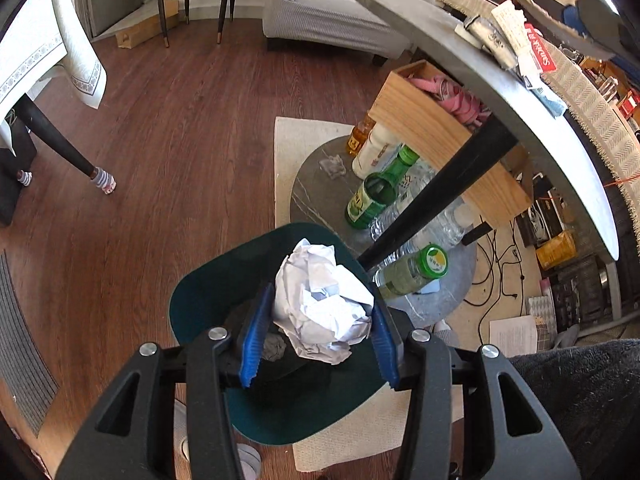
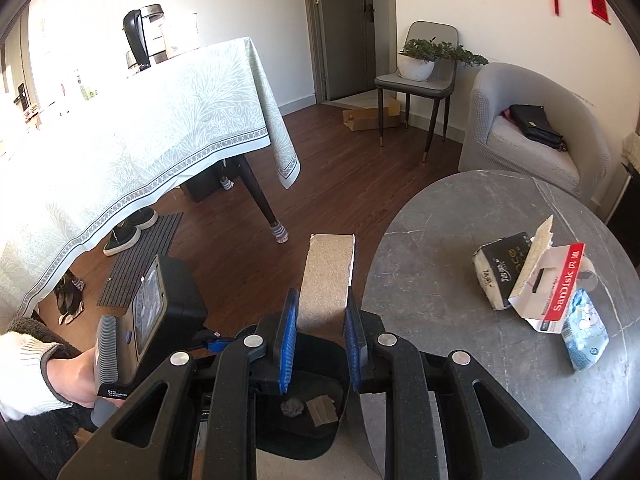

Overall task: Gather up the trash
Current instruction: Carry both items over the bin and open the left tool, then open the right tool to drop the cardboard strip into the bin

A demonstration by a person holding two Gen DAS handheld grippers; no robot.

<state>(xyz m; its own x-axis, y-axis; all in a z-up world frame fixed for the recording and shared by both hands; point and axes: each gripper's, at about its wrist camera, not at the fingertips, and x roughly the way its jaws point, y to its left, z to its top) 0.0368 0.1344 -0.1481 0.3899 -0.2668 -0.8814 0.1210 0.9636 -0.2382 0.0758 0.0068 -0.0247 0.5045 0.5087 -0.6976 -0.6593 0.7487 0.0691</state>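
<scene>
I have my left gripper (image 1: 320, 332) tilted steeply down over the dark green plastic waste bin (image 1: 208, 292) on the floor, its blue pads pressed against both sides of a crumpled ball of white paper (image 1: 324, 300). I judge the ball is held there so that a release drops it straight in; a grey scrap (image 1: 274, 347) already lies at the bottom, which tells me the bin is the collecting point.

My right gripper (image 2: 320, 332) has its jaws closed on a flat beige strip of cardboard (image 2: 330, 276), which stands up and away from the pads. Through the gap below them the right wrist view shows the same bin's inside (image 2: 320, 432), so this piece is also lined up above the opening. A hand in a white cuff (image 2: 68, 376) holds the other gripper's handle at the left.

More trash waits on the round grey marble-look table (image 2: 440, 240): a torn red-and-white card package (image 2: 556, 292), a dark tissue pack (image 2: 500, 268) and a pale blue tissue pack (image 2: 586, 336). Bottles, among them a green glass bottle (image 1: 372, 196), lie on the lower shelf beside the bin. I judge the job is partly done.
</scene>
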